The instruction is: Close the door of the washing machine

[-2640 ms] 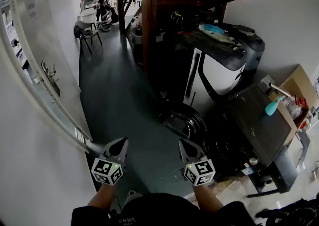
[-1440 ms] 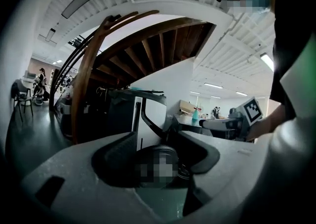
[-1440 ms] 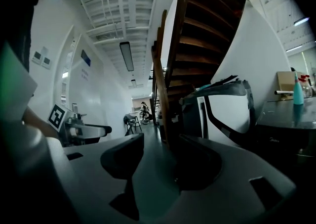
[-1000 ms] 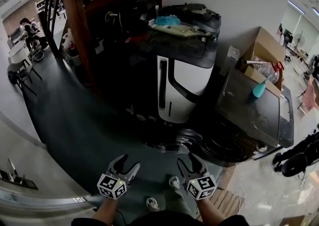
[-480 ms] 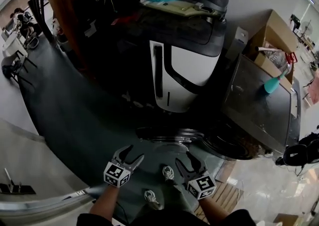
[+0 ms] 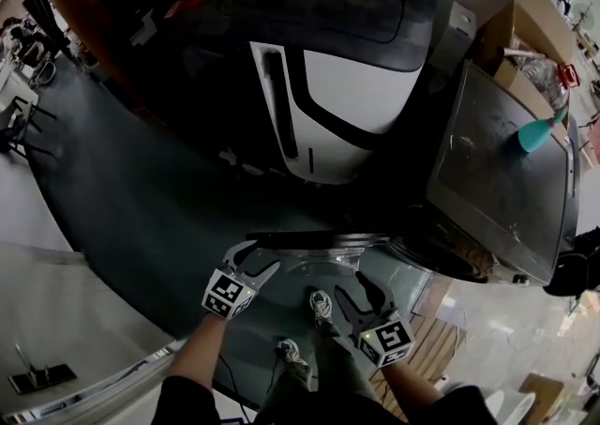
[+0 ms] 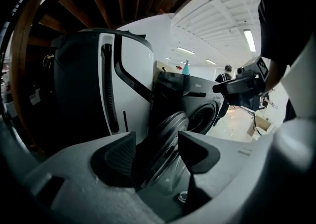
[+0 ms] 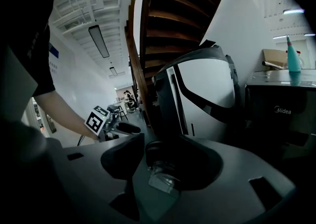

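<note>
The dark washing machine [image 6: 497, 179] stands at the right, and its round glass door [image 6: 314, 241] is swung open toward me, seen edge-on. My left gripper [image 6: 251, 260] is open just in front of the door's left end. In the left gripper view the door [image 7: 170, 131] shows beyond the spread jaws of my left gripper [image 7: 157, 144], with the drum opening [image 7: 202, 116] behind it. My right gripper [image 6: 356, 287] hangs open a little short of the door's right part. From the right gripper view my right gripper [image 8: 165, 151] holds nothing, and the door [image 8: 158, 161] lies ahead.
A tall white-and-black appliance [image 6: 328, 104] stands left of the washer, close behind the door. On the washer's top is a teal bottle [image 6: 539, 132]; a cardboard box [image 6: 525, 10] sits behind. A wooden staircase [image 8: 173, 20] rises overhead. My shoes [image 6: 319, 306] are below the grippers.
Both grippers have come down and forward toward the open door, the left one farther. The head view has tipped down onto the washer. The jaws stay spread.
</note>
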